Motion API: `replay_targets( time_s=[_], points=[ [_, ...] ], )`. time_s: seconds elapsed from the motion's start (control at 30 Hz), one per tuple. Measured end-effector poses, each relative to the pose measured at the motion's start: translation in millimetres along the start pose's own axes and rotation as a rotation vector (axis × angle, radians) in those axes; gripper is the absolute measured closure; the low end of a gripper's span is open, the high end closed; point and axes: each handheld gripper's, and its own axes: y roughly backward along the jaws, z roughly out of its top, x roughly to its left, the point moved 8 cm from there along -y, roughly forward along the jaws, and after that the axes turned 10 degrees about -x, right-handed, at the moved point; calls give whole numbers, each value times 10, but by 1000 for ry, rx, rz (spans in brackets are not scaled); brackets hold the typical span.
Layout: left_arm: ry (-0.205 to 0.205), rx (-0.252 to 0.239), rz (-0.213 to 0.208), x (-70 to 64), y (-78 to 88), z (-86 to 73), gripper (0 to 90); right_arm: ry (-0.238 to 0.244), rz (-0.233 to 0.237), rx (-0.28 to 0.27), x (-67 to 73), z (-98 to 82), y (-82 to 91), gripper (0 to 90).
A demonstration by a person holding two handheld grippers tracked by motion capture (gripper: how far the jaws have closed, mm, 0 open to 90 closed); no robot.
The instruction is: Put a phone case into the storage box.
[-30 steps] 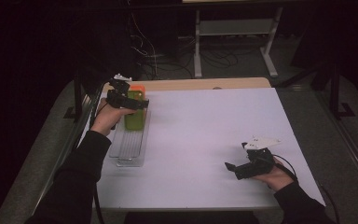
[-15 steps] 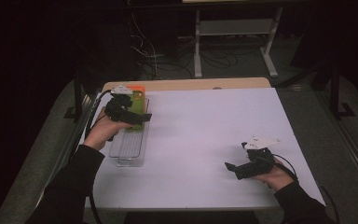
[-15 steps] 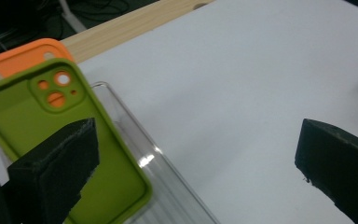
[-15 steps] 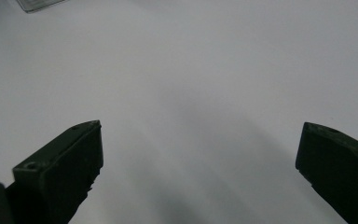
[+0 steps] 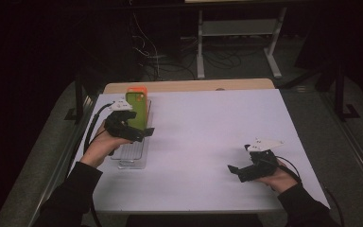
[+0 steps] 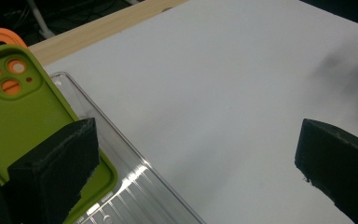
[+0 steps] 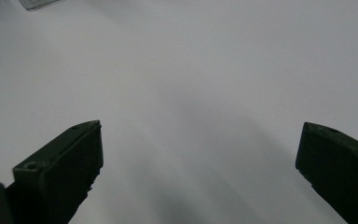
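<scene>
Left gripper (image 5: 139,133) wide open over clear tray (image 5: 133,156) — green case (image 6: 23,107) beside.

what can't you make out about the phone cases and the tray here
- Orange phone case: left gripper view, mostly covered by the green phone case; only a top corner shows.
- Green phone case's lower end: left gripper view, hidden behind a jaw of the left gripper.
- Clear tray: cut off by the bottom edge.
- Tray slots: high view, too small.
</scene>
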Motion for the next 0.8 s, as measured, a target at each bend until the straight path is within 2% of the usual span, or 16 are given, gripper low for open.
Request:
replay_targets(
  time_s=[0.37, 0.5, 0.6, 0.63, 0.8],
  points=[
    [-15, 1, -41, -180, 122, -269, 0, 10, 5, 3, 4, 2, -1, 0],
    [-38, -4, -44, -221, 152, -363, 0, 11, 3, -2, 2, 14, 4, 0],
    [-11, -17, -63, -273, 181, -426, 0, 15, 5, -4, 3, 21, 8, 0],
    [-27, -14, -61, -273, 192, -449, 0, 20, 4, -7, -1, 26, 9, 0],
    [-18, -19, -63, -324, 224, -563, 0, 15, -5, -18, -15, 67, 37, 0]
  ],
)
